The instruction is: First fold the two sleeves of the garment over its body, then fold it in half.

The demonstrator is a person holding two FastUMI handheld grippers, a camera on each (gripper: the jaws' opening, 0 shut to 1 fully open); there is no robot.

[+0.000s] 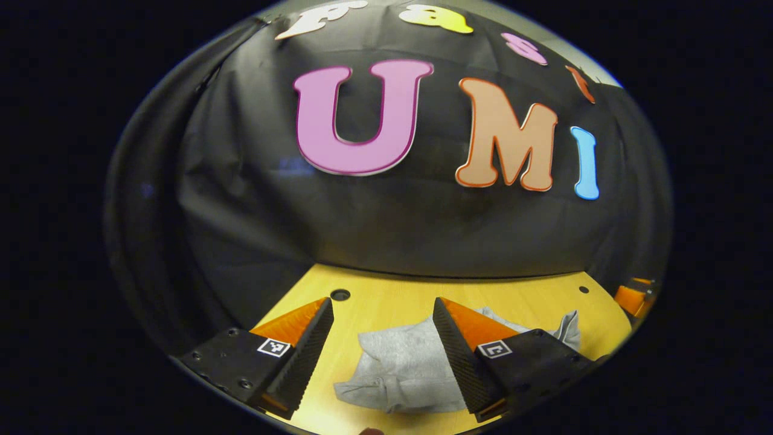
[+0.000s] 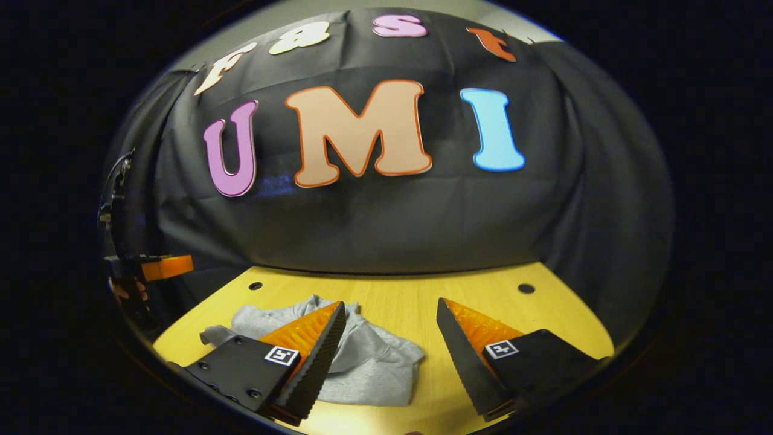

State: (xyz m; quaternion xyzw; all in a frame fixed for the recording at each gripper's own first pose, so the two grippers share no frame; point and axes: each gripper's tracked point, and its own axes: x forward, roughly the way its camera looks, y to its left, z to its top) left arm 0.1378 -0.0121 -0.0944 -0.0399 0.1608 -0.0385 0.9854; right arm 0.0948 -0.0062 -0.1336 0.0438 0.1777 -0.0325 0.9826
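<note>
Your left gripper (image 1: 383,323) and right gripper (image 2: 391,323) hover, jaws apart, above the bunched grey sweatshirt (image 1: 404,368); grabbing stacked layers risks dragging it.

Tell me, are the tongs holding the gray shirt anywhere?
No. Both left tongs and right tongs are open above the gray garment; nothing is held.
</note>
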